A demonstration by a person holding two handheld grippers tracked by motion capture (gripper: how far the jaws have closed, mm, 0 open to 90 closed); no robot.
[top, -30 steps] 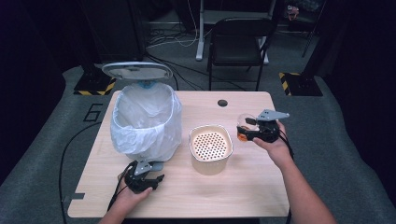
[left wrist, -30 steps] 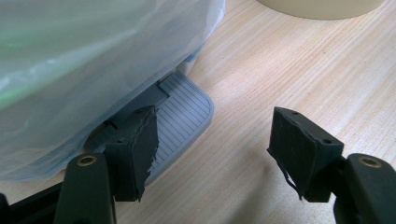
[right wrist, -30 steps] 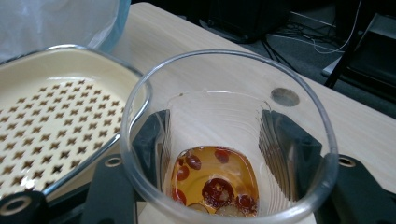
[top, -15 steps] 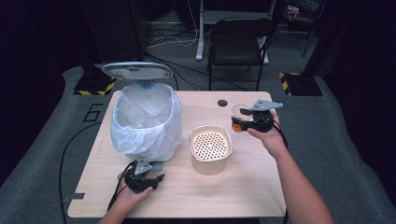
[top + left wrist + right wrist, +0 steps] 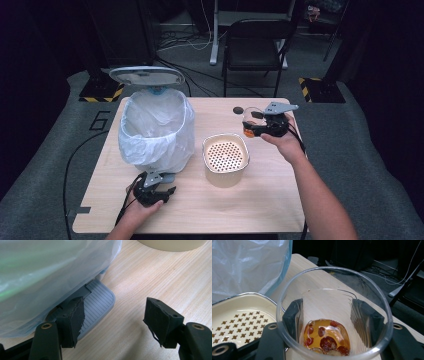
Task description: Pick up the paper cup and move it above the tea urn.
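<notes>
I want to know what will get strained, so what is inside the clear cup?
The clear cup, clamped in the right hand-held gripper, holds amber liquid with dark red pieces at the bottom. Whatever lies beneath those pieces is covered.

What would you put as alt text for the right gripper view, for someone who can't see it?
The right gripper holds a clear glass cup between its black jaws, with amber liquid and red fruit pieces at the bottom. Beyond it on the wooden table sit a cream perforated strainer and a bin's plastic liner.
</notes>
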